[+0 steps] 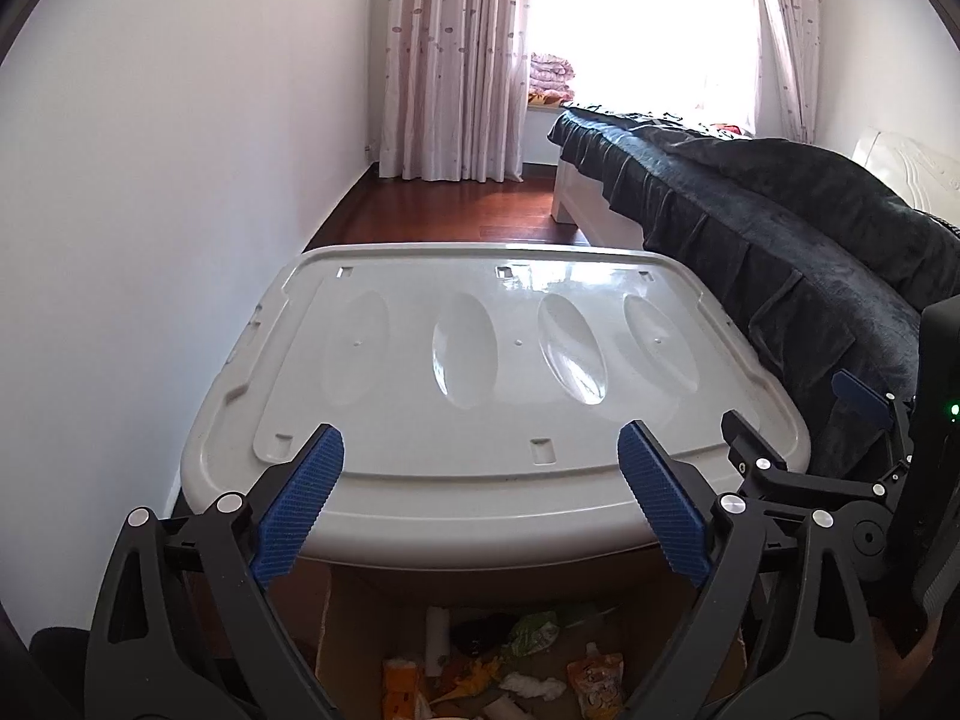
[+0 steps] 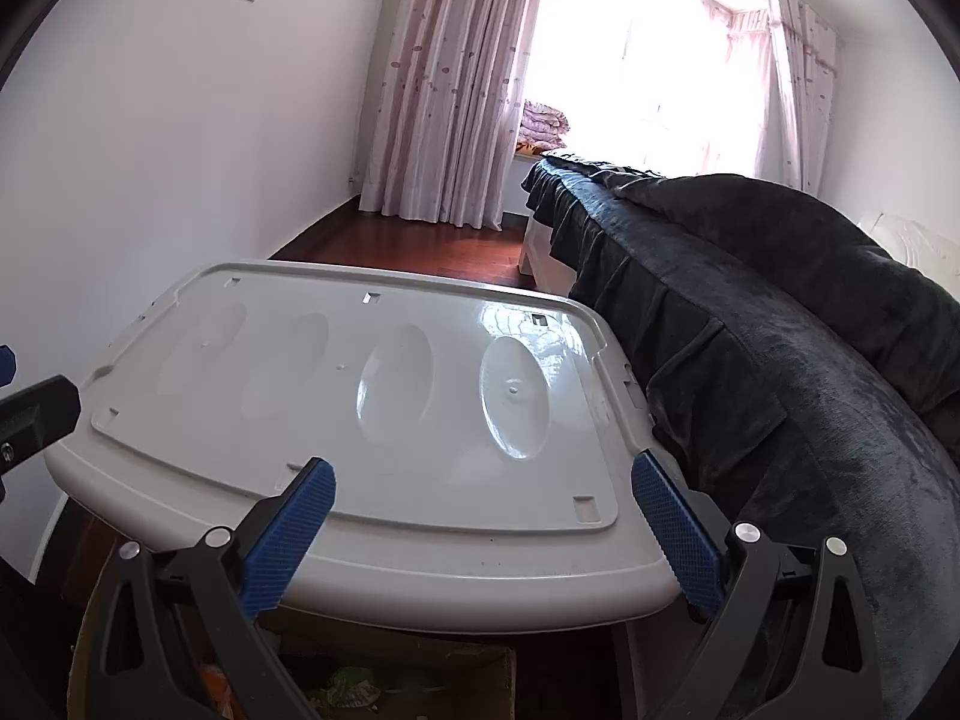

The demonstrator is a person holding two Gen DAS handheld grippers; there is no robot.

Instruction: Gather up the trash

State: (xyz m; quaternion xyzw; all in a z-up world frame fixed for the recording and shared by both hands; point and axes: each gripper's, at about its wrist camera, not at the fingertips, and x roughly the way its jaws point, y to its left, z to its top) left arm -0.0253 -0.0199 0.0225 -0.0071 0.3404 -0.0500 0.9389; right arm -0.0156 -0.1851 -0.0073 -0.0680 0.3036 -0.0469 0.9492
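A cardboard box (image 1: 342, 618) on the floor below me holds trash: a white tube, a green wrapper (image 1: 531, 630), an orange packet (image 1: 597, 675) and crumpled tissue (image 1: 531, 687). The box also shows in the right wrist view (image 2: 480, 672). My left gripper (image 1: 480, 450) is open and empty, above the near edge of a grey plastic bin lid (image 1: 480, 360). My right gripper (image 2: 483, 483) is open and empty, above the same lid (image 2: 420, 420). The right gripper shows in the left wrist view (image 1: 798, 414), beside the lid's right edge.
A bed with a dark blanket (image 1: 780, 228) runs along the right, close to the lid. A white wall (image 1: 150, 210) is on the left. Red wood floor (image 1: 456, 210) leads to pink curtains (image 1: 450, 60) and a bright window.
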